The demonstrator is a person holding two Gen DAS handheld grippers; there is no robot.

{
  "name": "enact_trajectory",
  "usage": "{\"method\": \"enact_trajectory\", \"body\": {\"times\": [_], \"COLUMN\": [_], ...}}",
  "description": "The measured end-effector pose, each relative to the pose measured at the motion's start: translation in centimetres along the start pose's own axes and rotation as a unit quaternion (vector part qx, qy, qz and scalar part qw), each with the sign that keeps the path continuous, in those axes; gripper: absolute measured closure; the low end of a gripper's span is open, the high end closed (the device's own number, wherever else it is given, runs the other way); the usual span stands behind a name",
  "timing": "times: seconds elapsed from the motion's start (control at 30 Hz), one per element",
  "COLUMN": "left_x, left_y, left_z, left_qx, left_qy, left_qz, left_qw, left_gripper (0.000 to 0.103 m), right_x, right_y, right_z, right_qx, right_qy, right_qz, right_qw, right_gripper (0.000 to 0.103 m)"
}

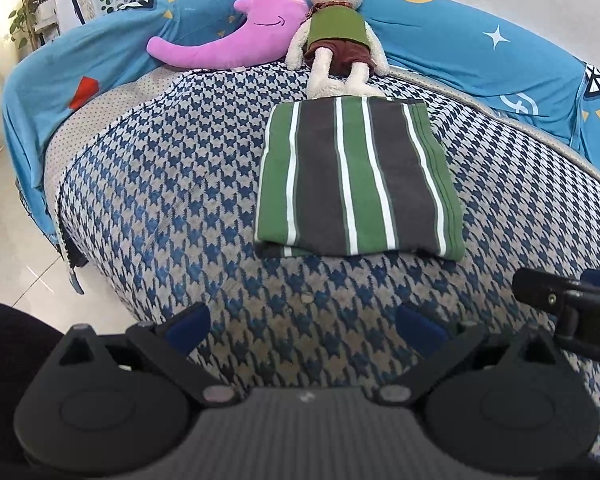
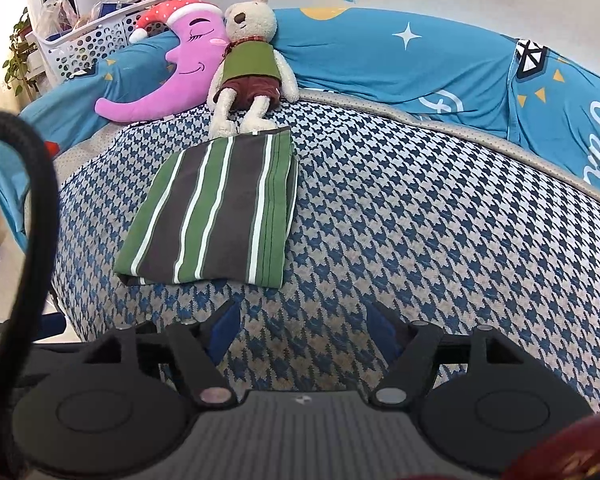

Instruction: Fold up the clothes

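Already the striped garment (image 1: 358,178) lies as a neat folded rectangle on the houndstooth bedcover (image 1: 160,184), so the fold looks done or close to it, and any risk comes from touching it again. From the left wrist view, the left tongs (image 1: 302,326) hang with their jaws spread wide and nothing between them, near the bed's front edge and short of the garment. Part of the right tongs (image 1: 572,300) pokes in from the right side of this view. A careless reach from here could snag the loose layer peeking out under the front left corner and drag the stack crooked. The garment's far edge touches the feet of the stuffed rabbit (image 1: 334,30), so a push forward could bunch the cloth against the toy.

From the right wrist view, the right tongs (image 2: 302,328) are likewise spread open and empty, apart from the garment. A black cable (image 2: 40,184) loops across the left side and could catch the bed edge or the cloth if swung. Here the garment shows green and dark grey bands with thin white lines, flat, edges mostly square, its near left corner slightly lifted
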State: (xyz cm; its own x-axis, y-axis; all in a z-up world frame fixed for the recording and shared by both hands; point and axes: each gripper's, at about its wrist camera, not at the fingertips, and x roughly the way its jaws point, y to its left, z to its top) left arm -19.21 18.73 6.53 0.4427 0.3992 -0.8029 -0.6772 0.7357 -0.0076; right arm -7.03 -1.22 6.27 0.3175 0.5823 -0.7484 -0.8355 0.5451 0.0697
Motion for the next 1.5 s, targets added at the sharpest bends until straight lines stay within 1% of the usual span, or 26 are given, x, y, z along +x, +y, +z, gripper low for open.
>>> {"method": "enact_trajectory", "body": {"times": [0.3,1.13,1.5], "left_x": [-0.56,-0.78,-0.7], "left_y": [-0.17,-0.59,-0.4], "left_z": [-0.1,-0.33,-0.26], "left_qx": [0.005,0.015,0.014], "left_qy": [-0.002,-0.005,-0.004], "left_qz": [0.005,0.022,0.024], "left_qw": [1.0,0.9996,0.9996], "left_gripper": [0.0,0.0,0.0], "right_x": [-0.19,-0.45,-0.35], "right_y": [-0.23,-0.03,0.1], "right_z": [-0.24,-0.38,-0.23], "right_qx": [0.003,0.004,-0.001], "right_qy": [0.004,0.006,0.01], "right_qz": [-0.006,-0.006,-0.002], "right_qw": [1.0,1.0,1.0], "right_gripper": [0.032,0.032,0.032]}}
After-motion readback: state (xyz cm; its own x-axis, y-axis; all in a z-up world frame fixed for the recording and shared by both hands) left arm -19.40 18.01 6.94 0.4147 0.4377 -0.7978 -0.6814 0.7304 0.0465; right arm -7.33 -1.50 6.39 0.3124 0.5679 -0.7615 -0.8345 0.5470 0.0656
